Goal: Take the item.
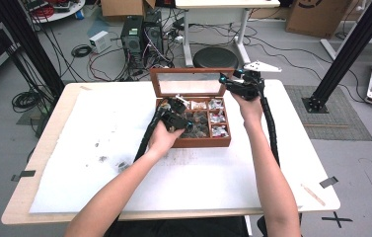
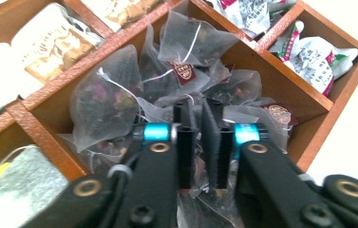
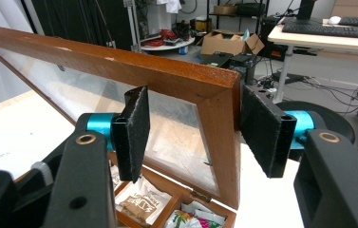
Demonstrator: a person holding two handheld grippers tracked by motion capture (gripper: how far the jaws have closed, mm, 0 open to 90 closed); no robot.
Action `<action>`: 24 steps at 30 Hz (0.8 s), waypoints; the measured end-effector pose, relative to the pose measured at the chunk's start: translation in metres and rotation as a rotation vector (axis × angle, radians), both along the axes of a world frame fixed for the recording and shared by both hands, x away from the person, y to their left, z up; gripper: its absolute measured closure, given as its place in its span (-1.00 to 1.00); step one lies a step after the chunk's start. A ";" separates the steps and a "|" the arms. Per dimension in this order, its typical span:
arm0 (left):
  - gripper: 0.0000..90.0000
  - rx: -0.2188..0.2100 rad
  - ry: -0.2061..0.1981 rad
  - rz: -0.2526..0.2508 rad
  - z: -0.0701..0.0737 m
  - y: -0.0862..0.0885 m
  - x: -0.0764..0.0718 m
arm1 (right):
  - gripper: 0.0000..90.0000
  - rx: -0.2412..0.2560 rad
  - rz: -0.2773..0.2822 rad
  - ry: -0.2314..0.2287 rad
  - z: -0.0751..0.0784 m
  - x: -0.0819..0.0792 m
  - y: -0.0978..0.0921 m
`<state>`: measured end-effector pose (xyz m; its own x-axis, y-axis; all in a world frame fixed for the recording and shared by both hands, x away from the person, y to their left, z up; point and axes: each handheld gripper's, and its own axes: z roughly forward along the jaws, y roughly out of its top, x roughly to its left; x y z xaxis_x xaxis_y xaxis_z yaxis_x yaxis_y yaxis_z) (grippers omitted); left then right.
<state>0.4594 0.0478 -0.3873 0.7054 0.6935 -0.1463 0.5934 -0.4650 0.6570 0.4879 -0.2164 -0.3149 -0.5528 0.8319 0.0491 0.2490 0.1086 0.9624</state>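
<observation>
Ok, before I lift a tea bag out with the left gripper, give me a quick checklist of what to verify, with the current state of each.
1. Lid raised and out of the way: ok, it stands up behind the compartments.
2. Right gripper steadying the lid: cannot tell; its jaws straddle the frame's side rail, one pad against the wood, the other apart from the glass.
3. Left gripper over the right compartment: ok, it sits above the mesh tea bags.
4. Left gripper holding one bag: cannot tell; the jaws are nearly closed and mesh lies around them.
5. Strings and tags free: not ok, they cross several bags.
6. Wooden box flat on the table: ok.
</observation>
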 end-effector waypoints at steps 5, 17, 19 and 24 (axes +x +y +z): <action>0.99 -0.030 -0.016 -0.002 0.005 0.003 -0.002 | 0.00 0.000 0.001 -0.001 0.000 0.000 0.000; 0.99 -0.134 -0.037 -0.051 0.031 0.026 -0.014 | 0.00 -0.001 -0.001 0.000 0.000 0.000 0.000; 0.99 -0.154 -0.043 -0.071 0.035 0.029 -0.015 | 0.01 -0.002 -0.002 -0.002 0.000 0.000 0.000; 0.68 -0.156 -0.054 -0.051 0.033 0.029 -0.012 | 0.01 0.000 -0.006 -0.004 0.000 0.001 0.000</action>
<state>0.4472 0.0763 -0.3543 0.7489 0.6282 -0.2108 0.5337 -0.3833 0.7538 0.4885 -0.2159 -0.3153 -0.5476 0.8354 0.0468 0.2461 0.1074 0.9633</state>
